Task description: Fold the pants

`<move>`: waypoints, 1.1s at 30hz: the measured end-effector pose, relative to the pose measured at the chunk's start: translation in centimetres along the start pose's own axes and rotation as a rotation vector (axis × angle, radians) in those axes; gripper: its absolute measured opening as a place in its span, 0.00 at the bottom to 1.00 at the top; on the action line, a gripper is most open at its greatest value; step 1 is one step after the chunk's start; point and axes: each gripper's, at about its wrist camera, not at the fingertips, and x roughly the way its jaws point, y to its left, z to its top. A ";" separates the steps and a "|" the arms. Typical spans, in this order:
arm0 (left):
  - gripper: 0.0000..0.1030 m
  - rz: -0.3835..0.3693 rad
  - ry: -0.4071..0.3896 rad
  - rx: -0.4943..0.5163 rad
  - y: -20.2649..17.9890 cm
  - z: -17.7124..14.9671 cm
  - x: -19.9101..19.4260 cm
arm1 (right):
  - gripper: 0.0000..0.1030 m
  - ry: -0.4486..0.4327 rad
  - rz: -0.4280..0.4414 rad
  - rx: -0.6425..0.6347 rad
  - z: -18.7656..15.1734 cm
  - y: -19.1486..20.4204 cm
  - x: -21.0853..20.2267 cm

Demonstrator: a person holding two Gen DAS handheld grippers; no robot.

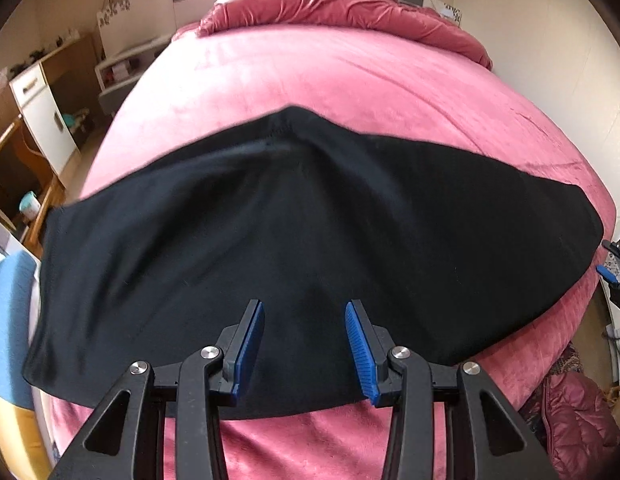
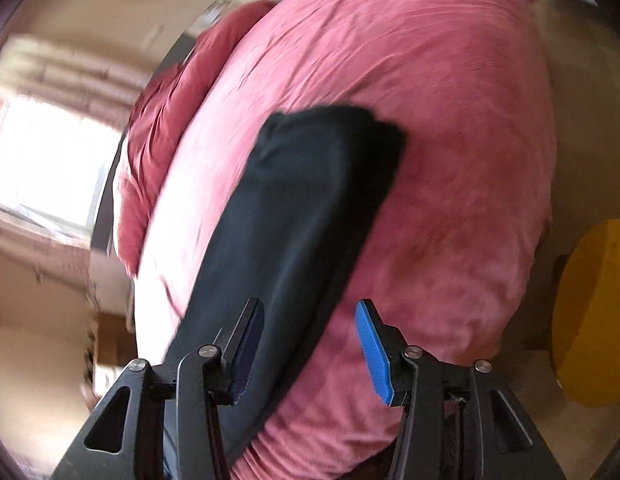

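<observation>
pants (image 1: 310,248) lying across the bed (image 1: 349,80), duvet (image 1: 341,4) bunched behind at 12 o'clock, cabinet (image 1: 42,116) off at 9.

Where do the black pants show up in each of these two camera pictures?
Left wrist view: the black pants spread wide across the middle, on the pink bedspread.
Right wrist view: the black pants run as a slanted band from bottom left toward the centre, blurred.
Shared landmark: the pink bedspread, with the bunched pink duvet at its far end.
</observation>
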 end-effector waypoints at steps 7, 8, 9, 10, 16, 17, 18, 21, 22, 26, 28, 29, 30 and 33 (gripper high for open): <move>0.42 -0.021 0.046 -0.014 -0.1 -0.3 1.3 | 0.48 -0.064 0.054 0.111 1.7 -1.9 0.2; 0.42 -0.018 0.045 -0.012 -0.1 -0.3 1.3 | 0.48 -0.064 0.066 0.121 1.9 -2.0 0.7; 0.42 -0.018 0.046 -0.010 -0.2 -0.2 1.3 | 0.48 -0.064 0.074 0.131 2.2 -2.1 1.2; 0.42 -0.018 0.046 -0.009 -0.2 -0.2 1.3 | 0.48 -0.070 0.076 0.145 2.6 -2.3 1.6; 0.42 -0.023 0.043 -0.023 -0.3 0.2 1.3 | 0.41 -0.094 0.103 0.175 3.9 -2.5 3.8; 0.42 -0.027 0.044 -0.025 -0.3 0.3 1.3 | 0.25 -0.097 0.085 0.162 4.1 -2.4 3.9; 0.42 -0.031 0.045 -0.027 -0.3 0.4 1.3 | 0.22 -0.090 0.065 0.151 4.4 -2.1 4.2; 0.42 -0.051 0.048 -0.049 0.2 0.5 1.1 | 0.16 -0.086 0.033 0.074 5.0 0.4 4.5; 0.42 -0.058 0.052 -0.057 0.5 0.6 1.1 | 0.15 -0.089 0.039 0.047 5.1 1.3 4.1; 0.42 -0.097 0.060 -0.084 1.4 0.9 1.1 | 0.15 -0.087 0.102 -0.096 4.9 6.3 2.2; 0.42 -0.110 0.051 -0.087 2.3 1.7 0.9 | 0.15 -0.066 0.131 -0.197 4.1 9.6 1.2; 0.42 -0.119 0.043 -0.091 2.5 1.8 0.7 | 0.15 -0.059 0.141 -0.239 3.6 10.9 1.0; 0.42 -0.134 0.032 -0.096 2.7 2.1 0.4 | 0.15 -0.045 0.158 -0.294 2.9 12.8 0.7; 0.42 -0.170 0.019 -0.105 3.3 2.5 -0.3 | 0.16 0.007 0.186 -0.422 0.3 16.9 0.4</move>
